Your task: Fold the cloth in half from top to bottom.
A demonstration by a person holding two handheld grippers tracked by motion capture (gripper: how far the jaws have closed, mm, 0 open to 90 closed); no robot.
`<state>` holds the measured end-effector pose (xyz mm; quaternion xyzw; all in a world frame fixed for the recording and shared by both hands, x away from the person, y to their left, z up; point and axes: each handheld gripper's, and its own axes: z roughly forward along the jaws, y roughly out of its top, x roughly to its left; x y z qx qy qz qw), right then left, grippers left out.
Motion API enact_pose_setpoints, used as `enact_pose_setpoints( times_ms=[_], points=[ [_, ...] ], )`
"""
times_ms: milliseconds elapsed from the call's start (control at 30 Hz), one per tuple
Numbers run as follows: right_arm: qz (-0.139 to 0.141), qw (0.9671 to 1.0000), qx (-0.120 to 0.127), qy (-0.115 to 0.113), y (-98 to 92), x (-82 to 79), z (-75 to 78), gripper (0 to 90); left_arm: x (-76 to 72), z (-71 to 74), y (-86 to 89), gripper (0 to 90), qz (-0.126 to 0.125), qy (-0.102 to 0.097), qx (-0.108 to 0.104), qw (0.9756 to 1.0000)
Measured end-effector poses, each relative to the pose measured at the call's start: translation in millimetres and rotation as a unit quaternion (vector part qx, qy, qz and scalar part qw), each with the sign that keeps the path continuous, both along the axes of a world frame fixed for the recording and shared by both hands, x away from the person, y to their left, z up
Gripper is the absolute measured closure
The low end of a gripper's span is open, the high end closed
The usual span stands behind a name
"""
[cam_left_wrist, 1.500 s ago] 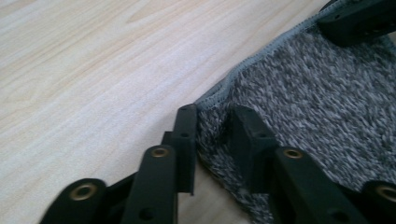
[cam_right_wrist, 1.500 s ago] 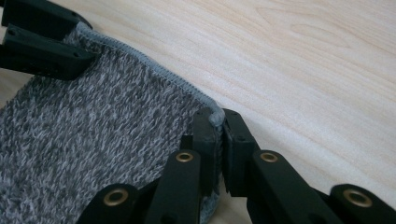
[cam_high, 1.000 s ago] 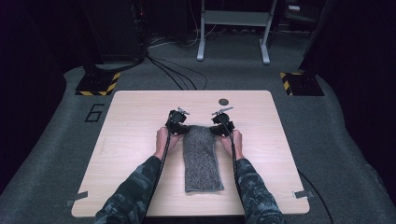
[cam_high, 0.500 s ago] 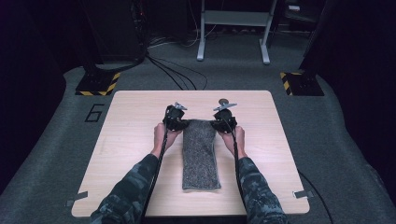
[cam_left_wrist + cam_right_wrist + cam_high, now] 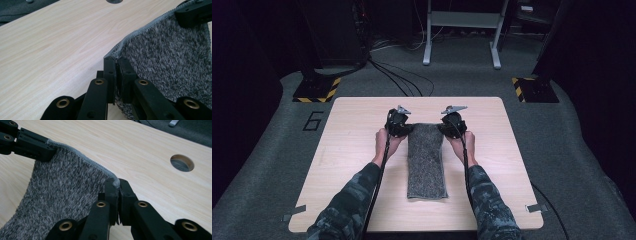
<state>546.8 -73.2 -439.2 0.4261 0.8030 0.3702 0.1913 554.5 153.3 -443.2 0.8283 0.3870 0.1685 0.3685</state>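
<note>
- A grey, fuzzy towel (image 5: 427, 160) is laid as a long strip down the middle of the wooden table (image 5: 352, 165), its near end flat on the wood and its far end held up by both grippers.
- The left gripper (image 5: 404, 129) is seen at the far left corner of the towel; in the left gripper view its jaws are pressed together on the stitched edge (image 5: 130, 37) of the cloth, with pile showing between and to the right of them.
- The right gripper (image 5: 443, 127) is seen at the far right corner; in the right gripper view its jaws are clamped on the hemmed corner (image 5: 115, 182), and the towel hangs away to the left of them.
- Between the two grippers the far hem is stretched nearly straight and is lifted slightly off the table.
- In each gripper view the other gripper's black jaws are seen across the towel, closed on the opposite corner.
- A round hole (image 5: 182, 163) in the tabletop lies beyond the right gripper, apart from the towel.
- Camouflage-patterned sleeves (image 5: 347, 205) are seen behind the grippers, with cables (image 5: 379, 175) trailing along the forearms.
</note>
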Motion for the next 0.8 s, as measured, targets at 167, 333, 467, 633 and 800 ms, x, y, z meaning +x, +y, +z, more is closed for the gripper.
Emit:
enact_pose_setpoints(
  times_ms=[167, 333, 467, 633, 800],
  points=[
    [-0.002, 0.9999, -0.002, -0.013, -0.7, 2.2, 11.1, 88.0, 1.4, 3.7, -2.4, 85.8, -0.001, -0.008, 0.001, 1.0],
    [0.0, 0.9999, -0.005, -0.015, 0.7, 4.0, 12.3, 88.0, 3.4, 3.3, -1.0, 85.8, 0.001, -0.01, 0.002, 0.9999],
    [0.002, 0.9998, -0.006, -0.02, 3.0, 8.4, 14.5, 88.0, 7.8, 5.8, 1.0, 85.8, 0.002, -0.011, 0.004, 0.9999],
    [0.002, 0.9996, -0.004, -0.027, 5.3, 9.8, 23.6, 88.0, 8.6, 13.5, 2.8, 85.8, 0.006, -0.023, 0.0, 0.9997],
    [0.001, 0.9992, -0.001, -0.039, 7.1, 8.8, 30.7, 88.0, 9.9, 18.2, 4.0, 85.8, 0.006, -0.027, 0.001, 0.9996]
  ],
)
